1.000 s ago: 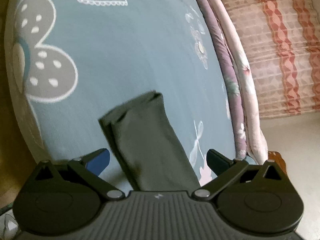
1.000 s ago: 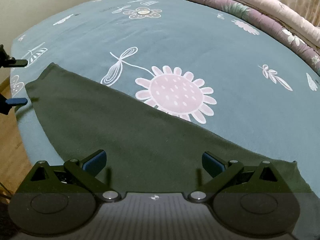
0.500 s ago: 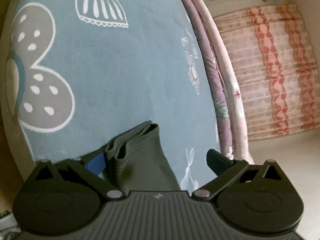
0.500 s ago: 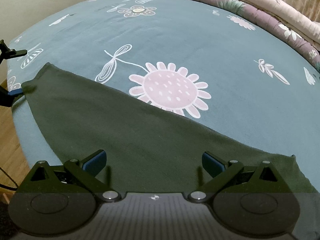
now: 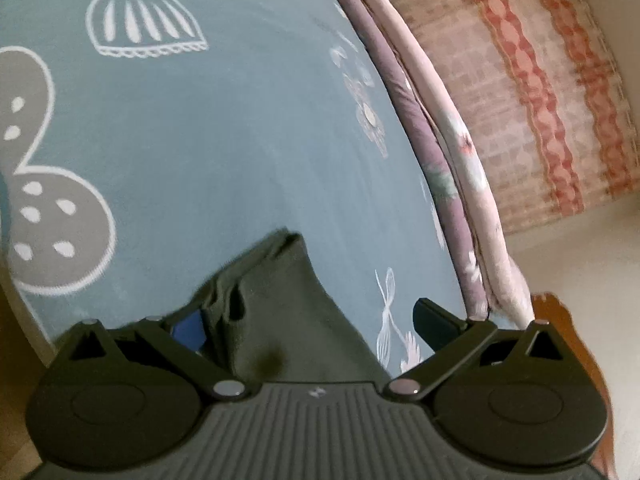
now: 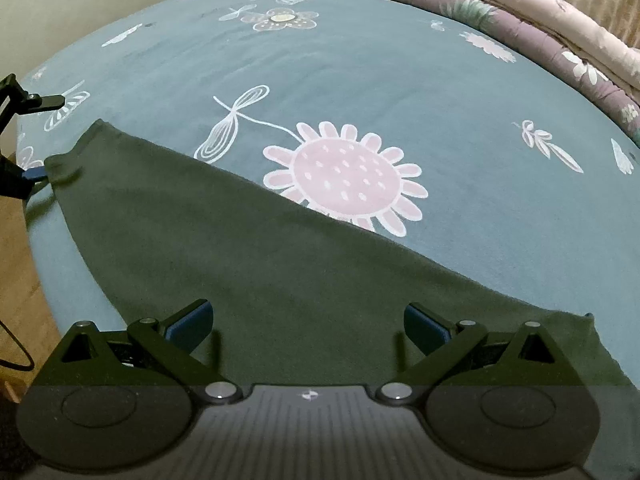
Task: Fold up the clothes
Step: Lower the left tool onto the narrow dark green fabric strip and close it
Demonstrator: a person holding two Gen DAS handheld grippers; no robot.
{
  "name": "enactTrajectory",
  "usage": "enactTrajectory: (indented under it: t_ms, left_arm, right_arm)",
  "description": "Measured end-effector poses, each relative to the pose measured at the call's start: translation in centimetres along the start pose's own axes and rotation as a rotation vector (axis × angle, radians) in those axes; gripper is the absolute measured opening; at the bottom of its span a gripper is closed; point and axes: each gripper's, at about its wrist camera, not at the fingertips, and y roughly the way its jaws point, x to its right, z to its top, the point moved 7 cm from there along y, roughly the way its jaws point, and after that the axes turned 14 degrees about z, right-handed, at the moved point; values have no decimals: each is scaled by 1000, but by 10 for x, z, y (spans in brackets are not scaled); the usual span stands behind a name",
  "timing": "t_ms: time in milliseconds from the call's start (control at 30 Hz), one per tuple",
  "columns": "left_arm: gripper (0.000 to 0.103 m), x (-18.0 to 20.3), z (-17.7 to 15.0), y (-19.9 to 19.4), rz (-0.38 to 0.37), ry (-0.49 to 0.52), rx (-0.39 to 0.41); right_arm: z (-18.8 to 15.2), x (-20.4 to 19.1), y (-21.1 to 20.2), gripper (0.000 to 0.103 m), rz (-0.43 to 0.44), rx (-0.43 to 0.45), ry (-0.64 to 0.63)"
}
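Observation:
A long dark green garment (image 6: 256,248) lies flat along the near edge of the blue flowered bed sheet (image 6: 400,80). My right gripper (image 6: 308,320) hovers open over its wider part, with nothing between the fingers. My left gripper (image 5: 310,322) is open at the garment's narrow end (image 5: 280,300). That end lies between the fingers, and its edge bunches against the blue pad of the left finger (image 5: 188,326). In the right wrist view the left gripper (image 6: 38,138) shows at the far left, its fingers either side of the garment's corner.
Folded purple and pink quilts (image 6: 540,20) lie along the bed's far side. A curtain with a red pattern (image 5: 540,100) hangs behind them. Wooden floor (image 6: 16,280) and a thin cable lie past the bed's left edge. A wooden frame corner (image 5: 560,312) shows at the right.
My left gripper has moved forward onto the garment's narrow end, which now wrinkles against its left finger. The right gripper has stayed open over the cloth and barely moved.

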Motion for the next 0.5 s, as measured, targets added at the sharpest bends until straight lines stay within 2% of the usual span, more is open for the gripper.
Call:
enactTrajectory:
  t_ms: [133,267,400,500]
  left_arm:
    - [101,8,-5,2,-2,48,-18]
    - [99,10,2,6,10,89,13]
    - [86,8,-1,4,22,160,54]
    - [70,0,-1,-1,22,168,63]
  right_arm:
    - [0,2,-1,103,-3,4,13]
    - [0,2,1,103,-1,1,8]
    - [-1,1,0,103,7,0,10]
    - [-3,4,0,103,4,-2,22]
